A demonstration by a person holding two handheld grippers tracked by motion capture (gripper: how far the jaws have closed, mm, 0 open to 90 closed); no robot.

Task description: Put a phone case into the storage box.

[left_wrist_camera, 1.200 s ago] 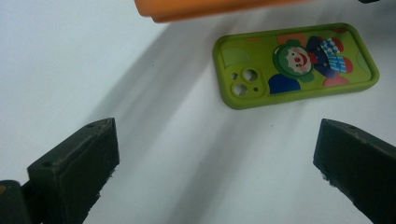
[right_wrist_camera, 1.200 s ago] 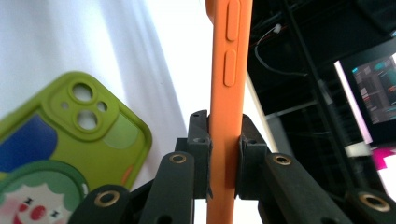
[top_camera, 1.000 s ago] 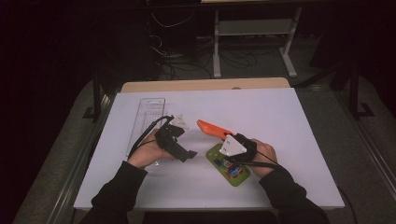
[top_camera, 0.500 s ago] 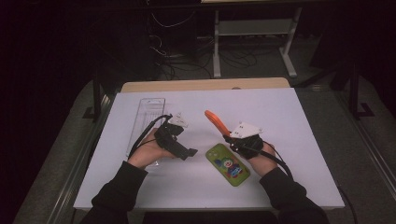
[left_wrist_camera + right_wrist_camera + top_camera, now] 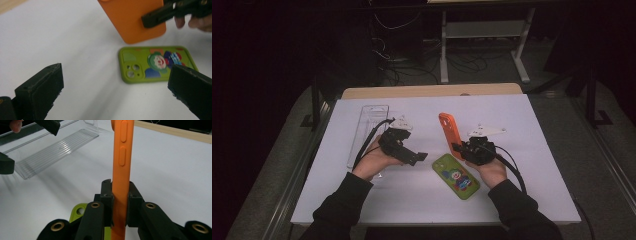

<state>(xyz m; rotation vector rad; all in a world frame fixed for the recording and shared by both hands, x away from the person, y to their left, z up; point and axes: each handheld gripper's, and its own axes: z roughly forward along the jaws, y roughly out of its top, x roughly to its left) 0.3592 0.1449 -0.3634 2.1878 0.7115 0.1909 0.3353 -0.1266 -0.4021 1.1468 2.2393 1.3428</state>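
Orange case [image 5: 449,135] clamped upright in right hand-held gripper [image 5: 460,148], above green case [image 5: 456,176].

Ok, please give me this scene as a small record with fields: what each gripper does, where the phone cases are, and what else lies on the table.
right gripper: shut on the orange phone case, holding it on edge, lifted off the table
left gripper: open, holding nothing, aimed toward the green phone case
green phone case: flat on the white table, cartoon print up, just below the orange one
clear plastic tray: on the table at the left, beside the left gripper
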